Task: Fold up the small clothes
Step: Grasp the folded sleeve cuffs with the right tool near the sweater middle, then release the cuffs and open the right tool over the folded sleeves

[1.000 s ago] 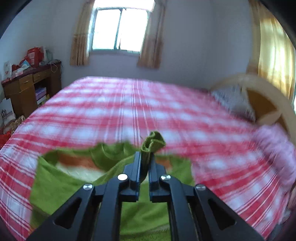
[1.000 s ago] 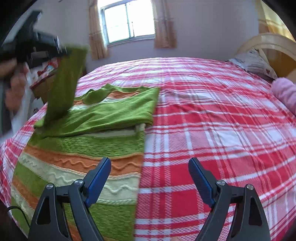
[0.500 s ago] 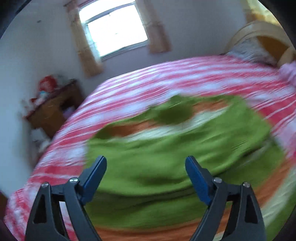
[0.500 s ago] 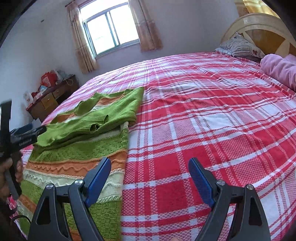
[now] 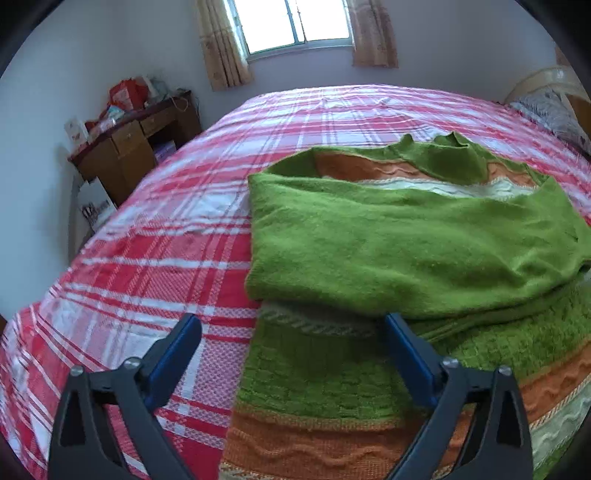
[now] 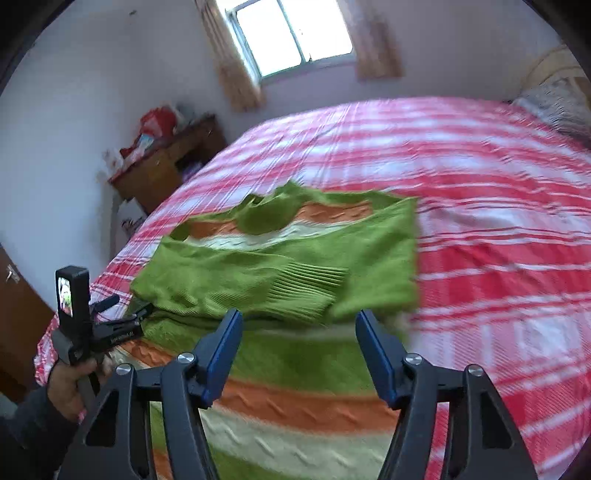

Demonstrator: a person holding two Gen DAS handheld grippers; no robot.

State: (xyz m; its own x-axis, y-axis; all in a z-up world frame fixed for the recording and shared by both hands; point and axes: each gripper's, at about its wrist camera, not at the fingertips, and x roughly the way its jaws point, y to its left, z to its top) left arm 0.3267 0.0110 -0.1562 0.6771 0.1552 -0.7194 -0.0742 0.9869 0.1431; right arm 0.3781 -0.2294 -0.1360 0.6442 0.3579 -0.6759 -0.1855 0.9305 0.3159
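Sweater (image 5: 388, 236) lies lengthwise, collar toward the window (image 5: 291, 26), sleeves crosswise

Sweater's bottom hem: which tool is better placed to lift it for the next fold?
Likely the right tool: it sits over the sweater body's middle; the left tool straddles its side edge. Neither holds cloth.

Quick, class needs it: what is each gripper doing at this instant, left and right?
Left gripper: opening wide, empty, above the green, orange and cream striped knitted sweater.
Right gripper: closing, nothing gripped yet.
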